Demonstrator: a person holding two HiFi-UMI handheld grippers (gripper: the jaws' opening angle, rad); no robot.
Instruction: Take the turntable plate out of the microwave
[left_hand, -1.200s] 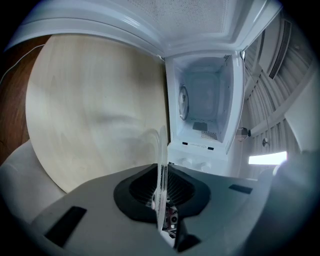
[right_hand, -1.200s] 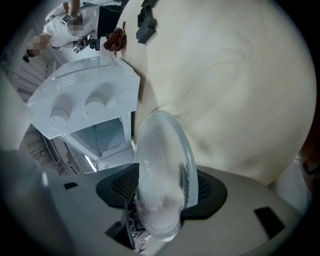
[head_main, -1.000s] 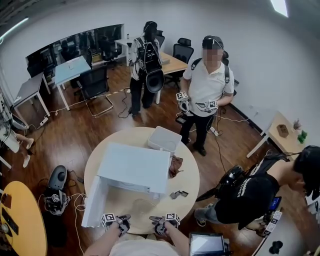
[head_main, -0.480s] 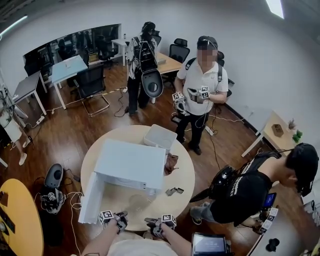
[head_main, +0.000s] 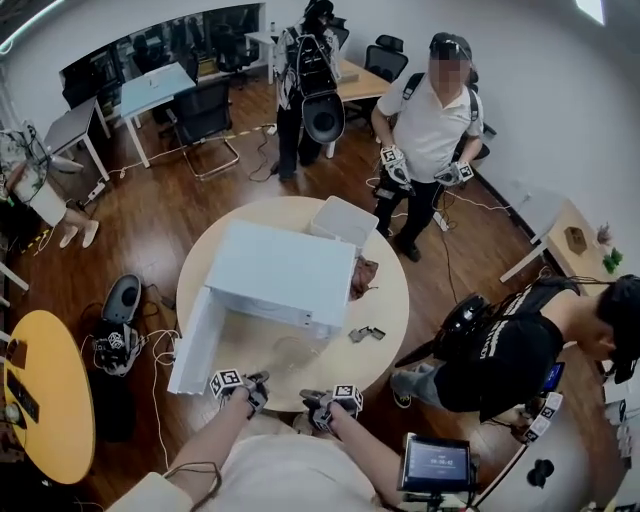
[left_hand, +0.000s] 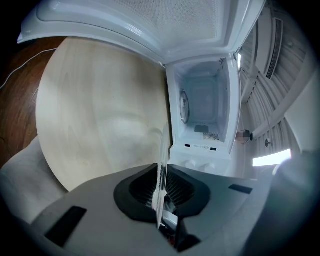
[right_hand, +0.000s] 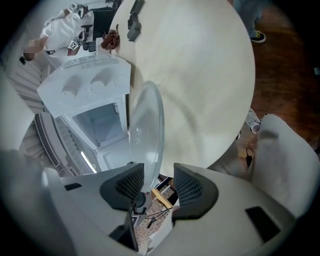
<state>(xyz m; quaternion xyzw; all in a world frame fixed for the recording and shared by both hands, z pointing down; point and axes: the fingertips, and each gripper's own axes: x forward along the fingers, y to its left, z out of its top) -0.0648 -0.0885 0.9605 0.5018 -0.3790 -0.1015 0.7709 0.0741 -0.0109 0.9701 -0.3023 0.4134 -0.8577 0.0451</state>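
The clear glass turntable plate (head_main: 285, 357) hangs just over the round table (head_main: 395, 300), in front of the open white microwave (head_main: 280, 275). My left gripper (head_main: 255, 388) is shut on the plate's near rim; in the left gripper view the plate (left_hand: 162, 155) runs edge-on out of the left gripper (left_hand: 161, 192). My right gripper (head_main: 312, 403) is at the same rim. In the right gripper view the plate (right_hand: 146, 135) lies against one pad of the right gripper (right_hand: 157, 186), with a gap to the other pad; its jaws are closing. The microwave cavity (left_hand: 202, 107) looks empty.
The microwave door (head_main: 197, 340) swings out toward me on the left. A white box (head_main: 345, 220), a brown object (head_main: 362, 277) and a small dark item (head_main: 362, 334) lie on the table. Three people stand or sit nearby; a tablet (head_main: 438, 463) is at my right.
The head view has tilted, so everything sits higher in the picture. Both grippers stay at the plate's near rim in front of the open microwave.
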